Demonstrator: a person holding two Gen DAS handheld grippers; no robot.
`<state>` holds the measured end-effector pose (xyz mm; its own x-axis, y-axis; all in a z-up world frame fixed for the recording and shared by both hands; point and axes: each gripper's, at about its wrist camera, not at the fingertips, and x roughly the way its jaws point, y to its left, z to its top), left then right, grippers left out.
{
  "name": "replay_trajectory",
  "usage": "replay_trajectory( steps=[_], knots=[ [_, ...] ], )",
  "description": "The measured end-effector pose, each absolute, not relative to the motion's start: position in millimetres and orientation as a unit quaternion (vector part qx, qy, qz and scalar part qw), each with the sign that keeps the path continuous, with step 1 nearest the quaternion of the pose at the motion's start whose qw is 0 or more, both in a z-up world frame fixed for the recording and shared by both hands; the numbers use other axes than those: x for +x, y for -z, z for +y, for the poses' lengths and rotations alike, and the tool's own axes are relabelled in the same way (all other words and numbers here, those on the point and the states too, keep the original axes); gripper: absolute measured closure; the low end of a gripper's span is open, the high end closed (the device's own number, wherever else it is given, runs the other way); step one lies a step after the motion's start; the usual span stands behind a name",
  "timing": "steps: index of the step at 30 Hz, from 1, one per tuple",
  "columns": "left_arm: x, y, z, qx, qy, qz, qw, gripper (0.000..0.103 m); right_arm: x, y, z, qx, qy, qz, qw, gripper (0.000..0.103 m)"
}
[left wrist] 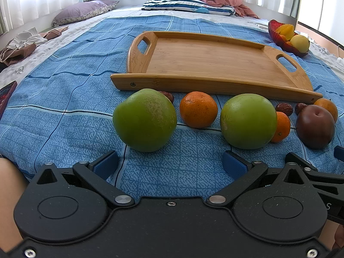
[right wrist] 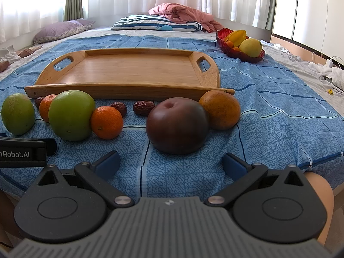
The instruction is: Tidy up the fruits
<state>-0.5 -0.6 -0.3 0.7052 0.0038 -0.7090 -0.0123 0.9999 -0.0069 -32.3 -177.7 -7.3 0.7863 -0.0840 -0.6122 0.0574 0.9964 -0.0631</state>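
Note:
A wooden tray [left wrist: 206,64] [right wrist: 129,73] lies empty on the blue bedspread. In front of it sits a row of fruit: two green fruits [left wrist: 144,120] [left wrist: 248,121], two small oranges [left wrist: 198,109] [left wrist: 281,126], a dark plum [left wrist: 315,126] [right wrist: 178,125], a brownish orange [right wrist: 220,110] and several red dates [right wrist: 143,107]. My left gripper [left wrist: 171,165] is open and empty, just short of the green fruits. My right gripper [right wrist: 171,165] is open and empty, just short of the plum.
A red glass bowl [right wrist: 243,56] with a starfruit and a yellow fruit stands at the back right. Pillows [right wrist: 157,24] and a pink quilt [right wrist: 182,13] lie at the far end of the bed. The left gripper's body [right wrist: 23,152] shows at the right view's left edge.

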Motion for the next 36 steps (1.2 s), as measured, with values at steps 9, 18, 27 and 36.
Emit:
replay_trajectory(
  steps=[9,18,27,36],
  knots=[
    [-0.6,0.2,-0.7,-0.005,-0.004,0.384,0.923,0.0,-32.3,7.6,-177.4,-0.02,0.037,0.324,0.945,0.0],
    [-0.6,0.4,-0.8,-0.005,-0.004,0.383,0.924,0.0,-32.3,8.3,-176.7,-0.021,0.038,0.325,0.945,0.0],
    [-0.4,-1.5,-0.3,-0.004,-0.005,0.383,0.924,0.0,-30.0,6.6,-178.3,-0.021,0.038,0.327,0.944,0.0],
    [-3.7,-5.5,-0.5,-0.002,0.0,0.374,0.928,0.0,-26.6,8.4,-177.7,-0.017,0.037,0.336,0.941,0.0]
  ],
)
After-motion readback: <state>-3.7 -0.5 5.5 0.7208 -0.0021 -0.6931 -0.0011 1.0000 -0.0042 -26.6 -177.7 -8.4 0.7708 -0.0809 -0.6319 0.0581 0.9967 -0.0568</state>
